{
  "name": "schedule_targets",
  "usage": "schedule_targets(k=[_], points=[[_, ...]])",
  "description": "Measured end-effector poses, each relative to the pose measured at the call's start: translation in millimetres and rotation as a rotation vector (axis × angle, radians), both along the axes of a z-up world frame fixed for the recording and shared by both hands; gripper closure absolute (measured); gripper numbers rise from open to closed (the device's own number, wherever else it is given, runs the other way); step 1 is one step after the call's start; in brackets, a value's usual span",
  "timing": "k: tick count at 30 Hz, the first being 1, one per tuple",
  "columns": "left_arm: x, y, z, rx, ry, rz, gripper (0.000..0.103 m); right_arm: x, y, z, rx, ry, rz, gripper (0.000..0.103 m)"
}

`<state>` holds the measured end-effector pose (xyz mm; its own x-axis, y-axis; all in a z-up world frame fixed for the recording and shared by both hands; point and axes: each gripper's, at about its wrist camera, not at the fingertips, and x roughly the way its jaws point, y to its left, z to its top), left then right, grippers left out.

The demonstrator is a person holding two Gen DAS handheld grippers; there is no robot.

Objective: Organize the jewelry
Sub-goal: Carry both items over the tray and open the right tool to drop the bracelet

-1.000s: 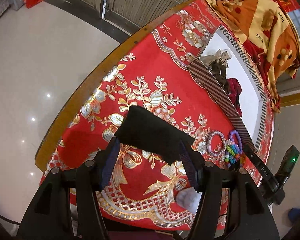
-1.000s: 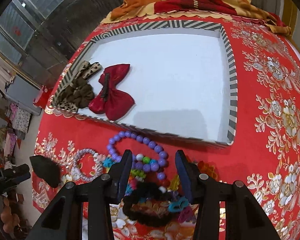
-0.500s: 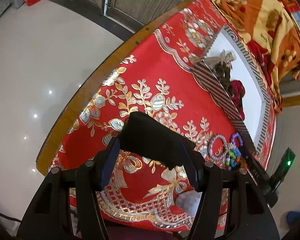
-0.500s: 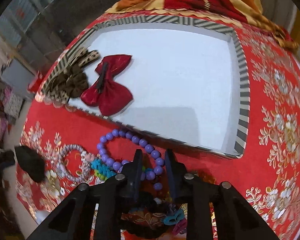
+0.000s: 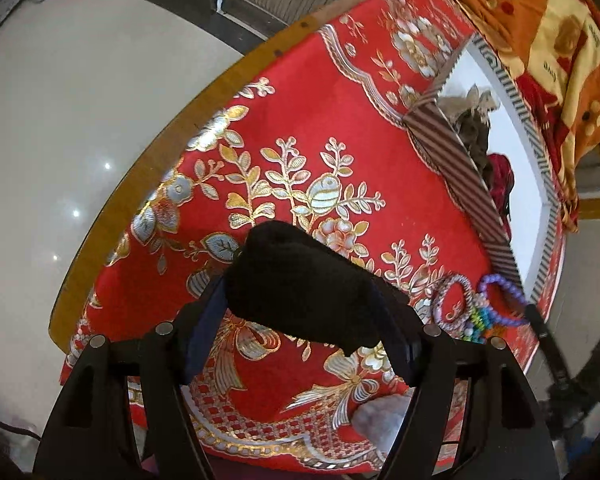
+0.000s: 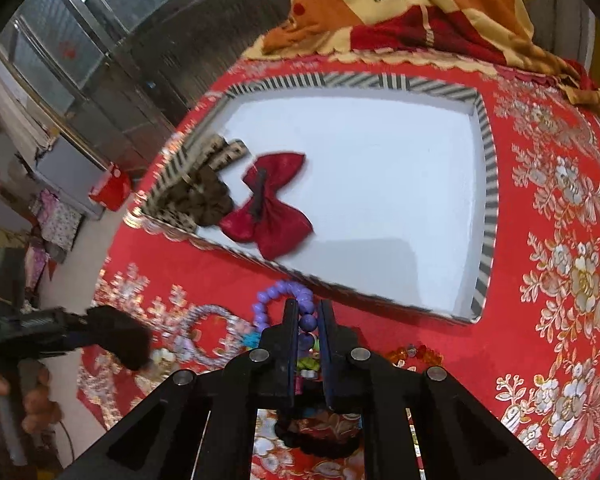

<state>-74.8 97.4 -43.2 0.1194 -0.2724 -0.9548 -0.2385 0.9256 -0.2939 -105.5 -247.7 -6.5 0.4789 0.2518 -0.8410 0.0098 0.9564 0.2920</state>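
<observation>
The right gripper (image 6: 308,320) is pressed together on the purple round-bead bracelet (image 6: 284,294), low centre of its frame, just below the striped-rim white tray (image 6: 486,184). The left gripper (image 5: 300,312) pinches a black soft fabric piece (image 5: 300,284) above the red gold-flowered tablecloth (image 5: 300,92).

Step in hand: judged as pickup of the bracelet. Next move calls for a lift clear of the tray wall, then release beside the red fabric bow (image 6: 274,208).

One second earlier the right fingers stood spread; they have since closed.
</observation>
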Motion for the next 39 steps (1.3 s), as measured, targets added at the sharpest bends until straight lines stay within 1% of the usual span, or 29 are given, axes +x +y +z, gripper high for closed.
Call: schedule_targets(k=[1, 2, 3, 4, 7, 10, 14, 20, 27, 32, 39], points=[[-0.4, -1.3, 0.2, 0.006, -0.012, -0.014, 0.047, -0.4, 0.1, 5.9, 0.002, -0.010, 0.003, 0.094], [-0.6, -3.0, 2.4, 0.021, -0.030, -0.032, 0.056, 1.1, 1.9, 9.5, 0.008, -0.016, 0.005, 0.094], [-0.2, -4.8, 4.1, 0.036, -0.043, -0.053, 0.069, 0.8, 3.0, 13.1, 0.015, -0.021, 0.006, 0.094], [0.2, -6.8, 5.2, 0.044, -0.053, -0.069, 0.078, 0.9, 2.8, 17.2, 0.024, -0.028, 0.007, 0.094], [0.6, -12.4, 10.2, 0.051, -0.081, -0.106, 0.091, -0.5, 3.5, 26.7, 0.037, -0.050, 0.008, 0.094], [-0.2, -15.9, 19.5, 0.040, -0.116, -0.133, 0.094, -3.1, 3.2, 36.3, 0.042, -0.069, 0.013, 0.094], [-1.0, -21.3, 31.9, 0.023, -0.145, -0.158, 0.095, -6.4, 2.2, 51.7, 0.051, -0.103, 0.014, 0.094], [-0.1, -38.9, 64.5, -0.006, -0.214, -0.204, 0.096, -9.0, -1.2, 73.9, 0.044, -0.147, 0.014, 0.094], [15.6, -68.6, 105.5, -0.003, -0.305, -0.284, 0.096, -2.9, -10.0, 93.0, 0.022, -0.181, -0.001, 0.094], [36.0, -95.0, 120.6, 0.005, -0.358, -0.341, 0.096, 8.2, -13.1, 96.6, 0.006, -0.180, -0.005, 0.094], [80.4, -131.3, 119.1, 0.034, -0.382, -0.396, 0.096, 31.2, -12.7, 86.6, -0.005, -0.150, -0.005, 0.094]])
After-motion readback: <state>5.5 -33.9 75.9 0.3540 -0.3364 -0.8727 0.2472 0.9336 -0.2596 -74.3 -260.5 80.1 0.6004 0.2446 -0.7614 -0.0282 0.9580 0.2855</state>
